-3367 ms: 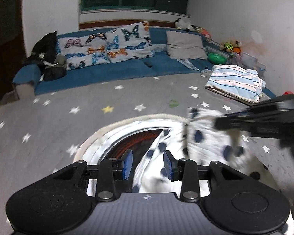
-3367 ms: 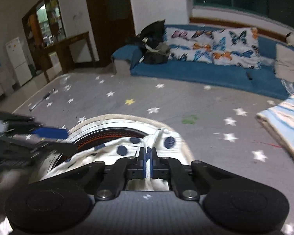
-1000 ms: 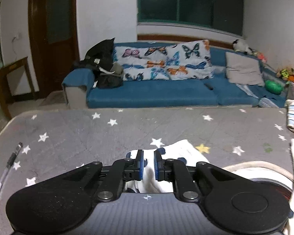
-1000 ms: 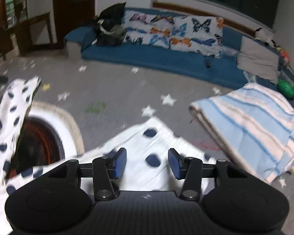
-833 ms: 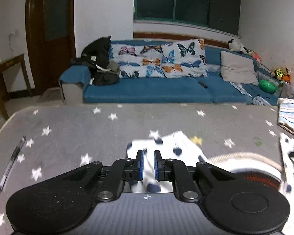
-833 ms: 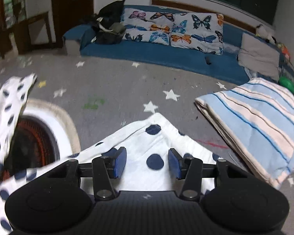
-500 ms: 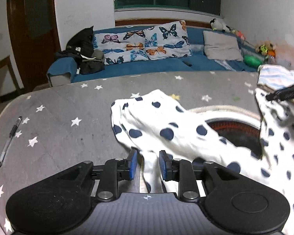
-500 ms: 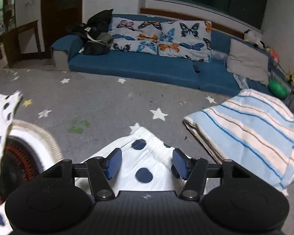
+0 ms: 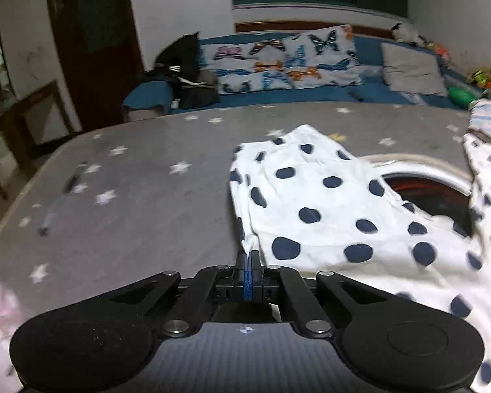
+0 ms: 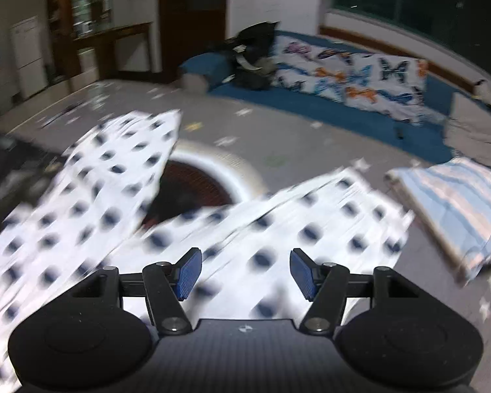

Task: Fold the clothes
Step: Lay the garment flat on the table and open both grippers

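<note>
While a grey star-print cover (image 9: 154,177) fills most of both views, a blue sofa (image 9: 278,96) runs along the far wall with butterfly pillows (image 9: 288,62) and a black bag (image 9: 183,65) on it. On the cover lies the white, dark-dotted garment (image 9: 314,203), spread from the middle toward the near right in the left wrist view, with its near left corner rising to the left gripper (image 9: 249,267). It drapes over the near rim of a round basket (image 10: 242,172), whose dark reddish inside shows to the right of the cloth in that view. The right wrist view is blurred; there the garment forms two lobes, one on the left and one stretching right, with the basket between and beyond them. A folded striped blanket (image 10: 458,203) sits on the cover at the right, just beside the garment's right edge. The left gripper's blue pads are pressed together on the cloth corner. The right gripper (image 10: 245,273) stands wide, its pads (image 10: 188,273) well apart above the garment and holding nothing. A pen (image 9: 60,201) lies on the cover at the left.
</note>
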A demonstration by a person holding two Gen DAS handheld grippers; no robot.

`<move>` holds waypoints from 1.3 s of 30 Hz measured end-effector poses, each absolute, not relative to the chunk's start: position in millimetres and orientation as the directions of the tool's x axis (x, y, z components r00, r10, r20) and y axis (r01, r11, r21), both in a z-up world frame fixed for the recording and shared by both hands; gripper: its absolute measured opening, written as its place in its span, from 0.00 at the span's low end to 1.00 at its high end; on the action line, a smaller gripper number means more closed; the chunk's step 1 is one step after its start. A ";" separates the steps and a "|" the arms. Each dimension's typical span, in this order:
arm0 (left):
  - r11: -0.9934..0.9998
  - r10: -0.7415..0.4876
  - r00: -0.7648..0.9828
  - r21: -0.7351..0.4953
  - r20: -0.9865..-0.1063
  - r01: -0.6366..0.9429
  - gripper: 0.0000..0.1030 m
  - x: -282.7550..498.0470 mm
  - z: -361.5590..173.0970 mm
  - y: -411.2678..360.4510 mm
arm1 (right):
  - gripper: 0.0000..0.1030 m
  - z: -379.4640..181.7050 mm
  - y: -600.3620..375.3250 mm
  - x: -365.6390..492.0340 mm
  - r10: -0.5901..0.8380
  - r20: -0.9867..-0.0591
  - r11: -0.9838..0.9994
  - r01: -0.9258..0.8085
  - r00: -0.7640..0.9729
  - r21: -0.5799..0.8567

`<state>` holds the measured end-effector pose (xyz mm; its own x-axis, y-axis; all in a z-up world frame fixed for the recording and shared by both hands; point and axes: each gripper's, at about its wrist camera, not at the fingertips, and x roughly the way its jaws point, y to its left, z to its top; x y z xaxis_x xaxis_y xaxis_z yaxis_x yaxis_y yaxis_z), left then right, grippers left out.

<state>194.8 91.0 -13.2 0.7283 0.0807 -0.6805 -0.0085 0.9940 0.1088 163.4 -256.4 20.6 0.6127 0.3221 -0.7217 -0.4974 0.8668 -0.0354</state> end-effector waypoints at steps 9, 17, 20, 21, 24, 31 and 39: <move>0.997 -0.006 0.762 0.058 -0.647 0.058 0.08 139.9 9.7 90.0 | 0.59 17.1 -237.7 70.5 0.418 -0.734 0.784 -0.621 0.536 -0.008; 0.973 -0.198 0.700 -0.054 -0.687 0.223 0.40 45.8 12.8 64.6 | 0.59 25.8 -220.8 11.5 0.476 -0.746 0.695 -0.719 0.466 -0.006; 0.969 -0.217 0.690 -0.065 -0.691 0.240 0.40 16.4 12.3 61.7 | 0.59 24.7 -214.6 -7.2 0.488 -0.757 0.657 -0.754 0.435 -0.010; 0.967 -0.228 0.683 -0.077 -0.694 0.245 0.40 8.5 11.9 61.1 | 0.59 24.4 -212.7 -12.8 0.492 -0.760 0.645 -0.764 0.426 -0.010; 0.958 -0.257 0.663 -0.093 -0.704 0.272 0.39 -8.5 10.2 55.2 | 0.59 23.4 -206.6 -28.6 0.507 -0.765 0.610 -0.792 0.397 -0.006; 0.949 -0.282 0.619 -0.118 -0.733 0.293 0.07 -24.7 -0.1 44.7 | 0.49 9.1 -197.3 -45.9 0.466 -0.803 0.585 -0.810 0.372 -0.035; 0.928 -0.336 0.572 -0.160 -0.748 0.336 0.00 -46.6 12.4 45.9 | 0.04 11.9 -213.6 -52.6 0.465 -0.815 0.603 -0.798 0.346 0.006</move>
<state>-46.6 45.9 12.4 0.5718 -0.3362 -0.7483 0.3362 0.9281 -0.1601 -52.6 -213.6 11.9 0.3459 0.4648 -0.8150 -0.7976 0.6032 0.0055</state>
